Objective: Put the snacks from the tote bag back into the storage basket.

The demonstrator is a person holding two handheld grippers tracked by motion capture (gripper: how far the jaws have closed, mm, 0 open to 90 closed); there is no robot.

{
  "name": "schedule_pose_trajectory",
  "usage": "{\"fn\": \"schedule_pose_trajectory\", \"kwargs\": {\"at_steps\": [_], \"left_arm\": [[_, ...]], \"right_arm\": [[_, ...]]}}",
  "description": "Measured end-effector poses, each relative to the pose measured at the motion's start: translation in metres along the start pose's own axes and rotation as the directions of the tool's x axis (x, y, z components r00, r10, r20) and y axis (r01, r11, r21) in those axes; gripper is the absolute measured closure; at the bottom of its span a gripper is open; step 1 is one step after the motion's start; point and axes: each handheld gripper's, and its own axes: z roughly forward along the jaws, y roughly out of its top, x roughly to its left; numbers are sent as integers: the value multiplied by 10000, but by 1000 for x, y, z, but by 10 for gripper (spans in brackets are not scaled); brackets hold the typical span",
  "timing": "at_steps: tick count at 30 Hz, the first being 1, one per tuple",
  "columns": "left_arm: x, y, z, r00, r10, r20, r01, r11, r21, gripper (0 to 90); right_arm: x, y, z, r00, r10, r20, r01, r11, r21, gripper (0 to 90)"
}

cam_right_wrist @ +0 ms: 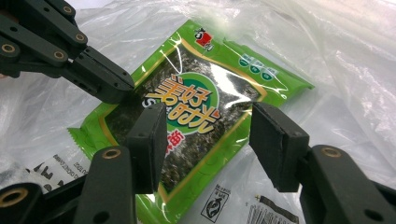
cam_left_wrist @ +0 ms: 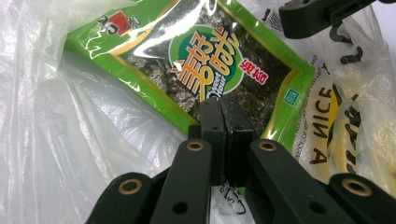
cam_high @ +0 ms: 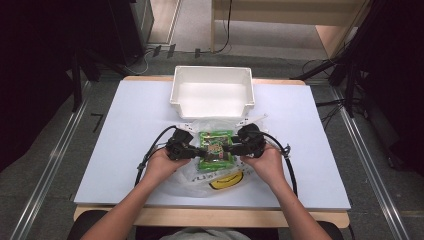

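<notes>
Jaws clenched, the left gripper (cam_left_wrist: 223,135) pins the clear plastic bag (cam_left_wrist: 70,154) beside the flat green seaweed snack packet (cam_right_wrist: 191,126), likely steadying it near the white table's (cam_high: 125,130) front edge. Right gripper (cam_right_wrist: 208,144) hovers released, straddling the glossy, dark-windowed packet.

My claws (cam_right_wrist: 205,140) are matt black plastic with brass-coloured rivets at the joints; their pads (cam_right_wrist: 275,140) look dull and faintly grainy, like rubber. The packet (cam_right_wrist: 187,121) is glossy green film, smooth, throwing white glare off a clear window over dark, rough-flecked stuff inside. Around it the bag (cam_left_wrist: 70,140) is thin clear plastic, crinkled and shiny, with black and yellow print. The table (cam_high: 125,130) has a matt, pale, smooth top with a bare wood edge. The bin (cam_high: 212,92) is white plastic, smooth with a soft sheen.
</notes>
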Motion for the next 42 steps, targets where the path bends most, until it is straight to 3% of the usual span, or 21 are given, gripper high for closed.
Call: {"fn": "schedule_pose_trajectory", "kwargs": {"at_steps": [14,24,42], "left_arm": [[6,-2,-1,9999,-107,99,107,9999,25,900],[13,-5,-3,9991,-394,125,393,9992,77,900],[17,-7,0,9944,-1010,326,1014,9948,-99,900]], "right_arm": [[8,4,-6,10000,-52,-77,50,9997,-231,467],[11,6,-7,10000,-57,-65,56,9997,-227,461],[19,13,-1,9987,505,-99,-505,9987,49,419]]}}
